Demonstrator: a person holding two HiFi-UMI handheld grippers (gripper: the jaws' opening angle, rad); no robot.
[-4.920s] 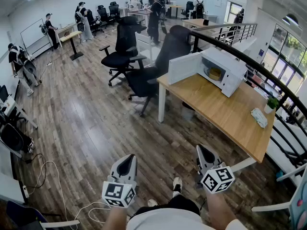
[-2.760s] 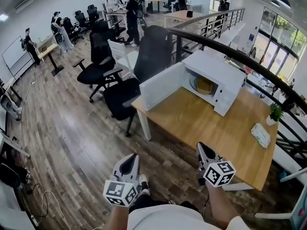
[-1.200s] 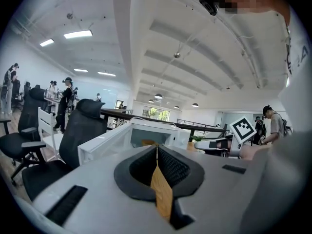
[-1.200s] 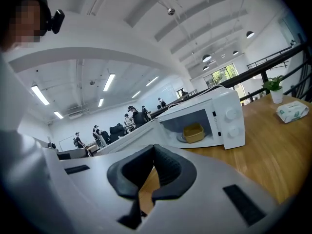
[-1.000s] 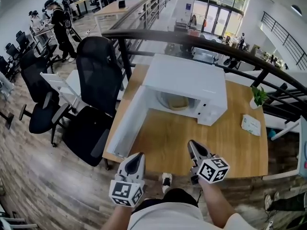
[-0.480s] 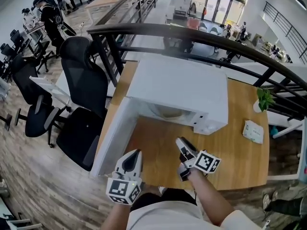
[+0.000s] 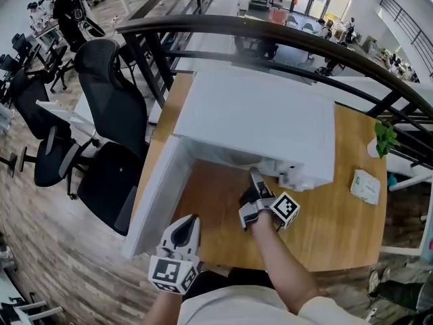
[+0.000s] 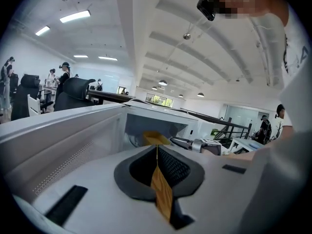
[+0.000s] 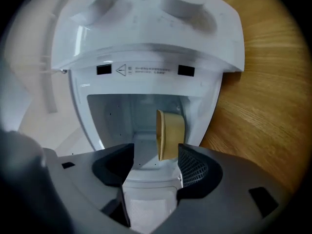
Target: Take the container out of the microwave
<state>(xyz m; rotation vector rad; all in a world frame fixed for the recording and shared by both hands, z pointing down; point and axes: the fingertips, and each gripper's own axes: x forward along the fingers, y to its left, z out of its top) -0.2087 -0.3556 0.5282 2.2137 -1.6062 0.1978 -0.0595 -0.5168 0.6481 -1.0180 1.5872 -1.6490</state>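
The white microwave [image 7: 257,120] stands on the wooden table [image 7: 338,229] with its door [image 7: 159,195] swung open to the left. In the head view its top hides the container. The right gripper view looks into the cavity, where the tan container [image 9: 169,133] sits toward the back. My right gripper [image 7: 254,193], rolled onto its side, is at the mouth of the cavity. Its jaws are opening, with nothing between them [image 9: 155,162], and the container lies beyond the tips. My left gripper [image 7: 178,239] hangs shut at the table's front edge, by the door.
A black office chair [image 7: 108,114] stands left of the table. A dark railing [image 7: 270,32] runs behind the microwave. A small potted plant [image 7: 385,137] and a tissue pack [image 7: 365,185] sit at the table's right end.
I have come up to the table. My right gripper rolled on its side, pushed forward to the microwave's mouth and opened. My left gripper shifted slightly forward and stayed shut.
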